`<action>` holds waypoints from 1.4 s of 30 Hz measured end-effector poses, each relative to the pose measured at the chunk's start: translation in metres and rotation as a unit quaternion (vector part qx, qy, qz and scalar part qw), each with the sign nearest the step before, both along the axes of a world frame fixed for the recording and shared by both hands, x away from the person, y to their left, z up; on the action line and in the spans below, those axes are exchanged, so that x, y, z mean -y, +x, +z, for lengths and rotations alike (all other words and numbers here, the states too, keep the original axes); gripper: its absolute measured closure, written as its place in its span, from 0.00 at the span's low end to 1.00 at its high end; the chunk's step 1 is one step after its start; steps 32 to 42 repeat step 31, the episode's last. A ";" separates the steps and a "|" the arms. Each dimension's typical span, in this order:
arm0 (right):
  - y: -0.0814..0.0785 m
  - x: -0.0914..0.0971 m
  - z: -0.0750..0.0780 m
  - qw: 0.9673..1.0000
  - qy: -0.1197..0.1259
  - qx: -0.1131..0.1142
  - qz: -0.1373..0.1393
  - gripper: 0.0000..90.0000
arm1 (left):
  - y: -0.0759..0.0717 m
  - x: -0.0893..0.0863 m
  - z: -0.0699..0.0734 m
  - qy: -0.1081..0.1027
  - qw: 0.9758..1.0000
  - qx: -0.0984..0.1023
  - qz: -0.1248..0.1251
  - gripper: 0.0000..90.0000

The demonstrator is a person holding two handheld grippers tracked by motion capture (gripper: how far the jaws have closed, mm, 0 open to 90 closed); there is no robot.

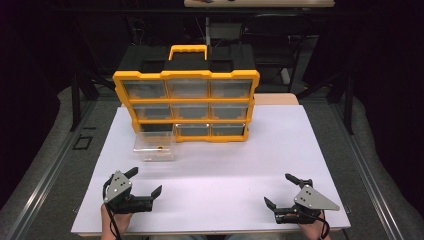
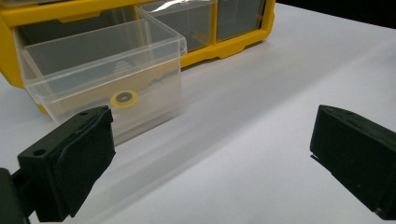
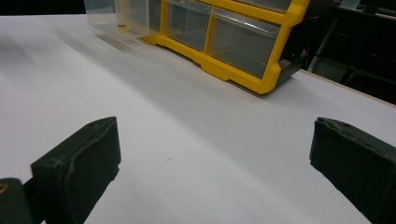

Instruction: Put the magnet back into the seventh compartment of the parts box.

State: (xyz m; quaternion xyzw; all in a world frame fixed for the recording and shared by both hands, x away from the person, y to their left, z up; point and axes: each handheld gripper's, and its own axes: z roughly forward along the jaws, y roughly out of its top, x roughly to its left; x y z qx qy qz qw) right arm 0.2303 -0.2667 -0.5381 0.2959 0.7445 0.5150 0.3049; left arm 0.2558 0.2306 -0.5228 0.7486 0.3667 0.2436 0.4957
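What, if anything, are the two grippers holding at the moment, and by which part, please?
Nothing is held. The left gripper and right gripper both stand open above the white table, apart from the clear drawer.

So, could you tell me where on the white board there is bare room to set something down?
The widest free patch lies between the left gripper, the right gripper and the organiser. The board's right side is also bare. It is crowded at the back left, where the pulled-out clear drawer with a small yellow ring sits against the organiser.
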 end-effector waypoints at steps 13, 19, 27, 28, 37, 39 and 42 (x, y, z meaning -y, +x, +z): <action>-0.001 0.000 0.000 1.000 0.001 0.001 0.001 0.02 | -0.002 0.001 -0.013 0.009 1.000 0.008 -0.016 0.00; 0.000 0.000 0.000 1.000 0.001 0.000 -0.002 0.02 | -0.003 0.005 -0.013 0.026 0.999 0.010 -0.026 0.00; 0.000 0.001 0.000 1.000 0.001 0.000 -0.002 0.02 | -0.002 0.003 -0.012 0.022 0.999 0.008 -0.022 0.00; -0.001 0.001 0.000 1.000 0.001 0.000 -0.002 0.02 | -0.002 0.003 -0.012 0.026 0.999 0.009 -0.019 0.00; 0.000 0.001 0.000 1.000 0.000 -0.002 0.000 0.02 | -0.001 0.003 -0.012 0.026 0.999 0.010 -0.018 0.00; 0.000 0.001 0.000 1.000 0.000 -0.002 0.000 0.02 | -0.001 0.003 -0.012 0.026 0.999 0.010 -0.018 0.00; 0.000 0.001 0.000 1.000 0.000 -0.002 0.000 0.02 | -0.001 0.003 -0.012 0.026 0.999 0.010 -0.018 0.00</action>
